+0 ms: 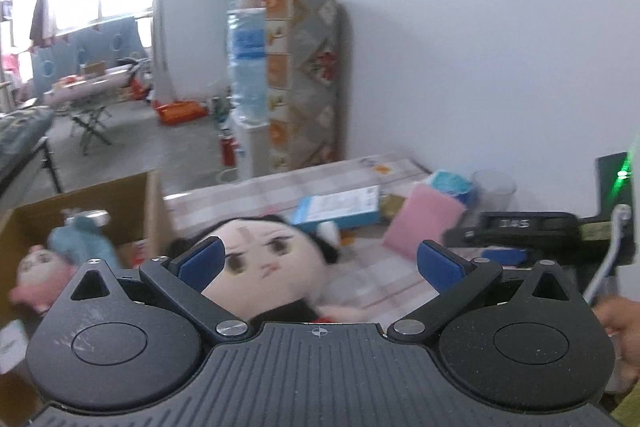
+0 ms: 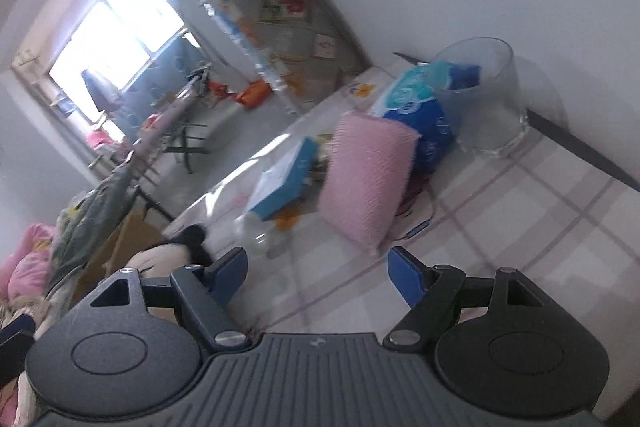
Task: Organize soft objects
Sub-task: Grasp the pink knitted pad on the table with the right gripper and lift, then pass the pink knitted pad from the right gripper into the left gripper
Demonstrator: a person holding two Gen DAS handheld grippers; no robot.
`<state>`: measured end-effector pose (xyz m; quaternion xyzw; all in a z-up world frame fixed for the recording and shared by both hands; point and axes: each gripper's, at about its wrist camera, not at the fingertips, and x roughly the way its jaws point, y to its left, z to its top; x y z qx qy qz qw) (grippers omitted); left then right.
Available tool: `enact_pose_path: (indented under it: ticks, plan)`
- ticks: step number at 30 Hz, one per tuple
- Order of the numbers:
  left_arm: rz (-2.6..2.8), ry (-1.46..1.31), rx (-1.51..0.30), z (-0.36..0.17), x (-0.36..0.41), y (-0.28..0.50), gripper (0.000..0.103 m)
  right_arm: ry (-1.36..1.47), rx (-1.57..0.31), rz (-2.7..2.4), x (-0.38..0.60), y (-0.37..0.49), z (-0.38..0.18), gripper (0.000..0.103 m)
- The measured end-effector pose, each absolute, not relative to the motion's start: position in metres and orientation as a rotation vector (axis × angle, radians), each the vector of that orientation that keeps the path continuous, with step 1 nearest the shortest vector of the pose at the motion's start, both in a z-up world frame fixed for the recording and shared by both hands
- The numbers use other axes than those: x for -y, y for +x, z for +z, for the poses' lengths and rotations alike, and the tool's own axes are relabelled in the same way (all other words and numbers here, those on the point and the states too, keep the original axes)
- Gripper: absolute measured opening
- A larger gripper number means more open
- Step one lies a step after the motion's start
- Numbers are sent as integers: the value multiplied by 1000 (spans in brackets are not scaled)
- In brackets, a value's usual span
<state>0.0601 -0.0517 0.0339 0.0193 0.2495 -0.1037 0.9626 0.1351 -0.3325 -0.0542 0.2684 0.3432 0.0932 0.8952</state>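
We hold our left gripper [image 1: 318, 261] released around the black-haired plush doll [image 1: 256, 267] on the checked tabletop [image 1: 256, 195]; our right gripper [image 2: 318, 273] spreads its fingers empty near the fuzzy pink sponge [image 2: 366, 179]

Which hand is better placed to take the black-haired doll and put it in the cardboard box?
Probably the left. The doll lies between its open jaws, and the cardboard box is just beside it. From the right gripper the doll sits off at the edge.
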Motion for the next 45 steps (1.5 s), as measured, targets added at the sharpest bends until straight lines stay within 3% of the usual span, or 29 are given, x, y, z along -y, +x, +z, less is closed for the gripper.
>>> enact_pose_path:
  ticks: [4,12,19,20,22,28,33,39,45]
  plan:
    - [-238,4,-495,28,68,84,100,595,-711,149,342,156,-66,63]
    - [-287,-140,-581,23,86,145,82,639,-734,82,348,189,-90,56]
    - [-299,-153,-609,12,82,160,82,625,-735,71,343,199,-99,55]
    - [-304,-150,-613,10,81,161,82,626,-734,76,342,201,-99,53]
    - [-305,-139,-623,8,81,164,82,646,-746,96,342,202,-103,39]
    - [-318,-138,-661,4,77,163,82,749,-750,159,351,192,-105,31]
    - [-314,-125,-695,4,79,160,86,863,-781,304,363,179,-109,30]
    - [-344,-163,-761,2,77,158,98,912,-962,515,360,174,-116,30]
    - [-387,-164,-850,-7,85,144,101,741,-1071,589,349,149,-108,33]
